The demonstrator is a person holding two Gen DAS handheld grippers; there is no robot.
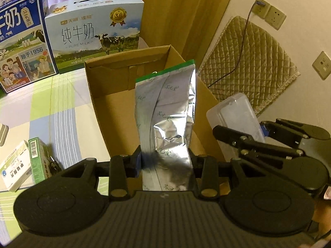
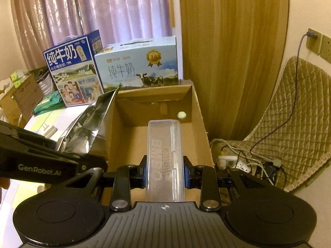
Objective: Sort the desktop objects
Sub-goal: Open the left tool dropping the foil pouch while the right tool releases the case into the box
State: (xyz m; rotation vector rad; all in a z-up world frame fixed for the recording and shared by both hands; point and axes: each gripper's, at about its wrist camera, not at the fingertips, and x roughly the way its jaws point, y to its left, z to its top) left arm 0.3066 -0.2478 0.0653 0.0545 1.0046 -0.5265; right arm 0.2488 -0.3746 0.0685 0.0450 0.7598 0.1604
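My left gripper (image 1: 166, 163) is shut on a silver foil pouch (image 1: 167, 111) with a green top strip, held upright over the open cardboard box (image 1: 107, 95). My right gripper (image 2: 164, 174) is shut on a clear plastic case (image 2: 164, 144), which points into the same cardboard box (image 2: 198, 111). The left view shows the clear case (image 1: 233, 113) and the right gripper's black arms at the right. The foil pouch (image 2: 91, 122) hangs at the box's left wall in the right view. A small pale round thing (image 2: 181, 115) lies inside the box at the back.
Two milk cartons (image 1: 95, 26) (image 1: 22, 41) stand behind the box on the checked tablecloth (image 1: 51, 107). Small medicine boxes (image 1: 24, 165) lie at the left. A quilted cushion (image 2: 289, 115), wall sockets (image 1: 269, 12) and a cable tangle with a power strip (image 2: 244, 165) are to the right.
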